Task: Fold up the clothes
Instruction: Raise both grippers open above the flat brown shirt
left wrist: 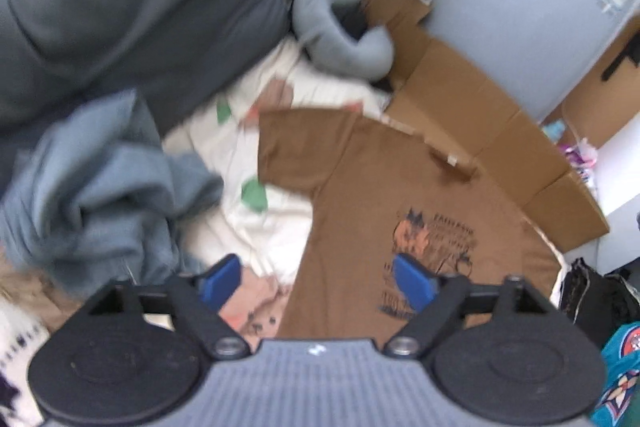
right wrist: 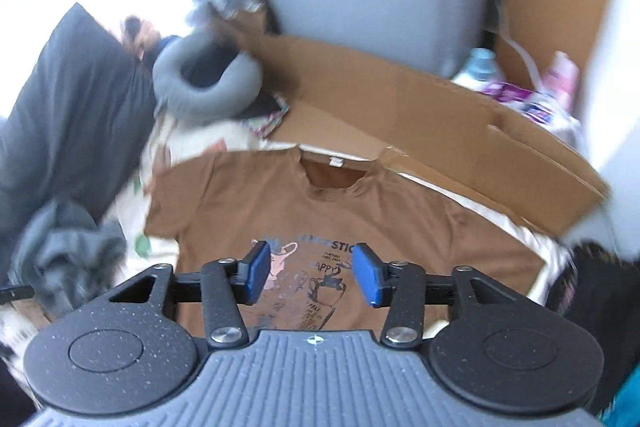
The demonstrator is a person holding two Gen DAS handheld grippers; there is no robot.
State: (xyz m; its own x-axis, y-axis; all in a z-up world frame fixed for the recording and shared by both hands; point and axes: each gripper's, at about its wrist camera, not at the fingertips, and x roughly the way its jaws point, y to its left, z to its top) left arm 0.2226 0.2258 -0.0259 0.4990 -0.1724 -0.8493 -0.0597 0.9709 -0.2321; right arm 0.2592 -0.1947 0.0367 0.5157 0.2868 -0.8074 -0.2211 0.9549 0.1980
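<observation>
Both grippers, left gripper (left wrist: 318, 281) and right gripper (right wrist: 312, 275), hover spread wide and empty above the brown tee (right wrist: 320, 211) lying flat, print up, beside the cardboard box (right wrist: 400, 107), so grabbing a sleeve edge looks next.

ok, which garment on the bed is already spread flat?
The brown printed T-shirt, lying face up beside the cardboard box. The blue-grey fleece garment on its left is just a crumpled heap.
</observation>
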